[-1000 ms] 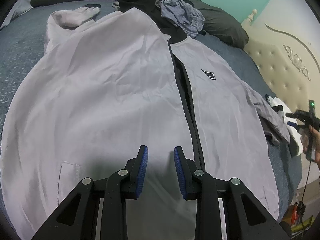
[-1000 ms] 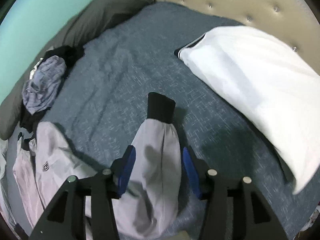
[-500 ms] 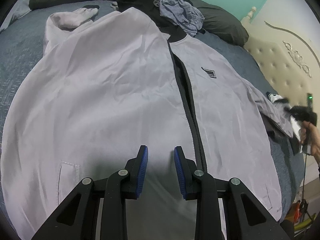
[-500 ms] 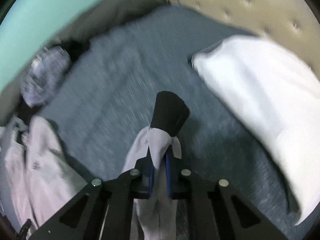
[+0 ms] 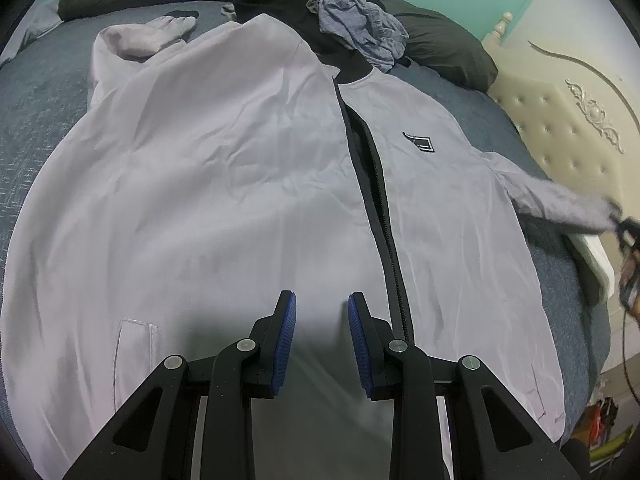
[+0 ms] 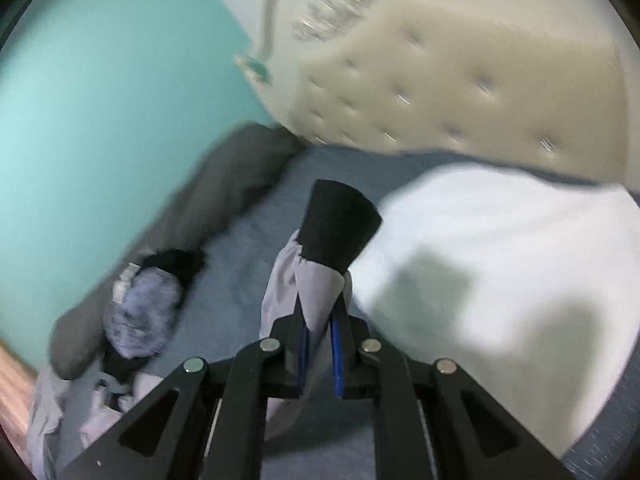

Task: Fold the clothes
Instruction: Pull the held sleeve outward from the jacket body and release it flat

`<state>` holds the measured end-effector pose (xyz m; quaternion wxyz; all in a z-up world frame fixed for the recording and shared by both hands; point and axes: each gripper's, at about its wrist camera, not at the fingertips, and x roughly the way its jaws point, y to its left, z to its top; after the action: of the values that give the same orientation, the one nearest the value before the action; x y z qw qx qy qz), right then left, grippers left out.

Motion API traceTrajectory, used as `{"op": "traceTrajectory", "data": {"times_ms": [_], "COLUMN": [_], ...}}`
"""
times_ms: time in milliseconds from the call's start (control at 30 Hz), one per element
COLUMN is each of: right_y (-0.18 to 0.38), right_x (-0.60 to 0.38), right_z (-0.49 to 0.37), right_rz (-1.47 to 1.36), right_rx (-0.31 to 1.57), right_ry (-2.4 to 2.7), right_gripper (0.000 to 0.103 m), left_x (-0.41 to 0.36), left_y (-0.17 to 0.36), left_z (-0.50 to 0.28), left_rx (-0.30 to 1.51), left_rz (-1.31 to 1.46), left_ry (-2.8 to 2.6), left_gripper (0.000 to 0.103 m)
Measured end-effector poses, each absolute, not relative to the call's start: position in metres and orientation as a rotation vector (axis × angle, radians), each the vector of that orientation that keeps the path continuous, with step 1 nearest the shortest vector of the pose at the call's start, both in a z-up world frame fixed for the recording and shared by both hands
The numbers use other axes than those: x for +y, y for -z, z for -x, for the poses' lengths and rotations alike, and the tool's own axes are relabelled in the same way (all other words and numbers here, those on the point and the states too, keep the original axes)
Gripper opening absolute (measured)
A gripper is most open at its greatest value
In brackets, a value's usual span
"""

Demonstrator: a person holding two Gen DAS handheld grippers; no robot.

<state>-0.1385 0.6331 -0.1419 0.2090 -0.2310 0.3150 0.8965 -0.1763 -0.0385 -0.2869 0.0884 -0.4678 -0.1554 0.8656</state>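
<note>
A pale lilac zip jacket (image 5: 224, 184) lies flat, front up, on the blue bed (image 5: 36, 92). My left gripper (image 5: 322, 320) hovers open just above its hem, left of the black zip, with nothing between the blue pads. The jacket's right sleeve (image 5: 560, 204) is stretched out sideways to my right gripper (image 5: 624, 228) at the frame's edge. In the right wrist view that gripper (image 6: 319, 312) is shut on the sleeve (image 6: 316, 280) just below its black cuff (image 6: 338, 224), which sticks up past the fingertips above the bed. The other sleeve (image 5: 148, 36) lies bunched at the far left.
A white pillow (image 6: 500, 264) lies right of the held sleeve, with the cream tufted headboard (image 6: 460, 80) behind it. A long dark pillow (image 5: 440, 48) runs along the teal wall. A crumpled blue-grey garment (image 5: 360, 28) on black clothes sits by the jacket's collar.
My right gripper closed on the sleeve near the cuff, lifted it off the bed and pulled it out straight, away from the jacket's body. The left gripper stayed still.
</note>
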Motion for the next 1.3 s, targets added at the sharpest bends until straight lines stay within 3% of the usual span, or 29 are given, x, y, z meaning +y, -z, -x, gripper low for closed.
{"op": "traceTrajectory", "data": {"times_ms": [200, 467, 867, 900, 933, 1000, 1167, 1300], "right_y": [0.207, 0.242, 0.177, 0.175, 0.175, 0.179, 0.190, 0.204], "right_x": [0.634, 0.619, 0.597, 0.596, 0.595, 0.594, 0.590, 0.570], "right_z": [0.121, 0.097, 0.085, 0.095, 0.108, 0.132, 0.190, 0.222], "right_rz": [0.767, 0.960, 0.887, 0.911, 0.955, 1.062, 1.227, 1.388], "right_rx": [0.916, 0.855, 0.731, 0.717, 0.722, 0.696, 0.622, 0.428], "right_ry": [-2.342, -2.260, -2.338, -2.388, -2.440, -2.483, -2.556, -2.562], "right_gripper": [0.009, 0.012, 0.013, 0.016, 0.032, 0.043, 0.047, 0.048], "left_x": [-0.041, -0.039, -0.036, -0.036, -0.036, -0.036, -0.035, -0.036], "left_y": [0.287, 0.286, 0.285, 0.285, 0.285, 0.285, 0.286, 0.287], "left_z": [0.176, 0.175, 0.175, 0.175, 0.174, 0.175, 0.176, 0.177], "left_rx": [-0.464, -0.458, -0.456, -0.456, -0.456, -0.455, -0.452, -0.452], "left_rz": [1.391, 1.389, 1.385, 1.384, 1.385, 1.385, 1.391, 1.396], "left_ry": [-2.574, -2.568, -2.567, -2.567, -2.568, -2.568, -2.562, -2.558], "left_gripper": [0.030, 0.030, 0.030, 0.030, 0.030, 0.030, 0.030, 0.030]}}
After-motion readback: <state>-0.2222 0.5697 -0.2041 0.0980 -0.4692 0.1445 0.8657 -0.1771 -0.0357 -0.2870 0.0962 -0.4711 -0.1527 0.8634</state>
